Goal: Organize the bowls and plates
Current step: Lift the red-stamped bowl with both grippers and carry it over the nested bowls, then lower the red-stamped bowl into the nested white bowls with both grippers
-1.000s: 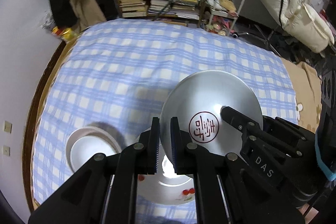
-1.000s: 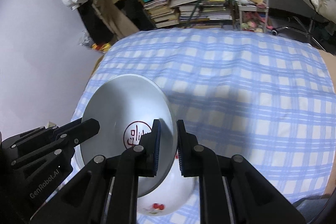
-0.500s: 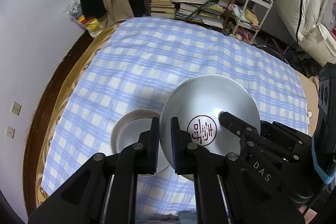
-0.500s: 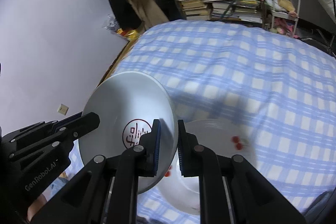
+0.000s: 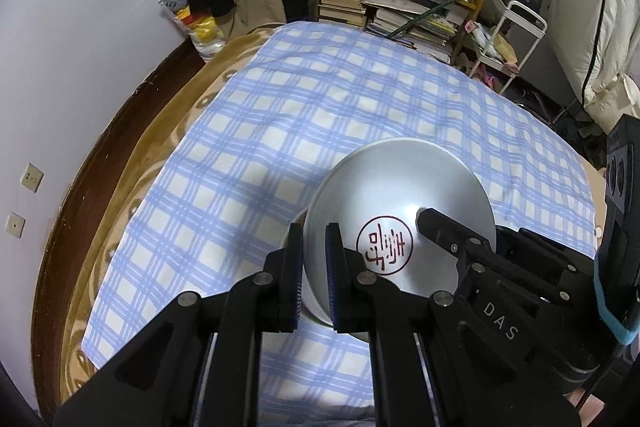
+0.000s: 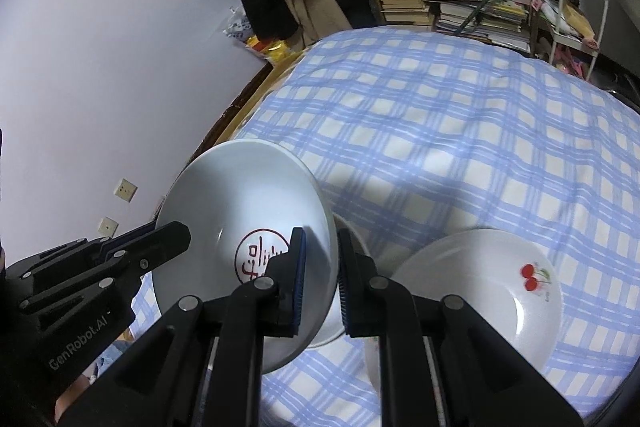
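Over blue-checked cloth (image 6: 440, 131), with crowded bookshelves behind in the upper right of both frames: holding a white bowl (image 5: 400, 195) with a red seal in its well clear of the cloth, between two grippers. Clamping its left rim in the left gripper (image 5: 314, 239), jaws nearly closed on the thin wall, at lower centre of the left wrist view. Clamping the opposite rim in the right gripper (image 6: 322, 247) the same way, at lower centre of the right wrist view. Facing each other across the well, so keeping the line between the two grips running side to side in both frames, neither hand nearer than the other.

Hanging almost straight above a second bowl (image 6: 330, 327) resting on the cloth, with only slivers of it peeking out below and beside the held rim. Judging from that, needing mainly a downward move to nest one in the other, both hands sinking evenly. Leaving a cherry-printed plate (image 6: 480, 291) just beside, at lower right of the right wrist view, apparently clear of that path.
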`<action>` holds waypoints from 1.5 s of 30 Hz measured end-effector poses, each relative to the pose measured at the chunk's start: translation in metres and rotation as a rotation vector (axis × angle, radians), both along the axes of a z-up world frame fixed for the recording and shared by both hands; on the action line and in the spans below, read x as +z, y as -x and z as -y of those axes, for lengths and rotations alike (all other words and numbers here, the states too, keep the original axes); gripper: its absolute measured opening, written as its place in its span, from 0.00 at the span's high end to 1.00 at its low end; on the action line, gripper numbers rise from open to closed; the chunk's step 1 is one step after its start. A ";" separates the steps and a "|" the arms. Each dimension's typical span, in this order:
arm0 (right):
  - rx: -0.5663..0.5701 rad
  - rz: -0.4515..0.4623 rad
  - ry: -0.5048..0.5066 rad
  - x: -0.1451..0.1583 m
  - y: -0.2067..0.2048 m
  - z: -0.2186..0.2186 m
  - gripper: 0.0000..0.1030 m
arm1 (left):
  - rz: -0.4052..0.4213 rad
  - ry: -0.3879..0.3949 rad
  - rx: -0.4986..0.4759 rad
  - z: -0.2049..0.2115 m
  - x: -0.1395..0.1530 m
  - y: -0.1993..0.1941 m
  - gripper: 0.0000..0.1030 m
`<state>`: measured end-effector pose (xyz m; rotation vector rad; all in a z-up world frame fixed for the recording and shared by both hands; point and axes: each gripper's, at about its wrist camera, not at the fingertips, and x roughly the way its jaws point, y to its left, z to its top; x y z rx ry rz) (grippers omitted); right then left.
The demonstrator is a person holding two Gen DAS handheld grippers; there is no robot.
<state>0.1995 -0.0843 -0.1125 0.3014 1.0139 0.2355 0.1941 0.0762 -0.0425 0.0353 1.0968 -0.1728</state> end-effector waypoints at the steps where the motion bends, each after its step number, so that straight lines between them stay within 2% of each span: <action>1: 0.006 -0.001 0.003 -0.001 -0.002 -0.004 0.84 | 0.000 0.000 0.003 -0.003 -0.001 -0.001 0.91; 12: 0.038 -0.012 0.008 -0.022 -0.019 -0.032 0.84 | -0.036 0.032 0.038 -0.035 -0.024 -0.018 0.91; 23: 0.027 -0.054 0.030 -0.043 -0.014 -0.018 0.84 | -0.084 0.058 0.034 -0.020 -0.049 -0.014 0.91; 30: 0.028 -0.072 0.025 -0.055 -0.008 -0.018 0.84 | -0.077 -0.021 0.071 -0.010 -0.061 -0.002 0.89; 37: 0.037 -0.090 0.012 -0.070 -0.005 -0.023 0.84 | -0.096 -0.035 0.095 -0.015 -0.071 0.002 0.89; 45: 0.038 -0.085 0.058 -0.073 -0.005 -0.021 0.84 | -0.121 -0.047 0.065 -0.008 -0.081 -0.001 0.89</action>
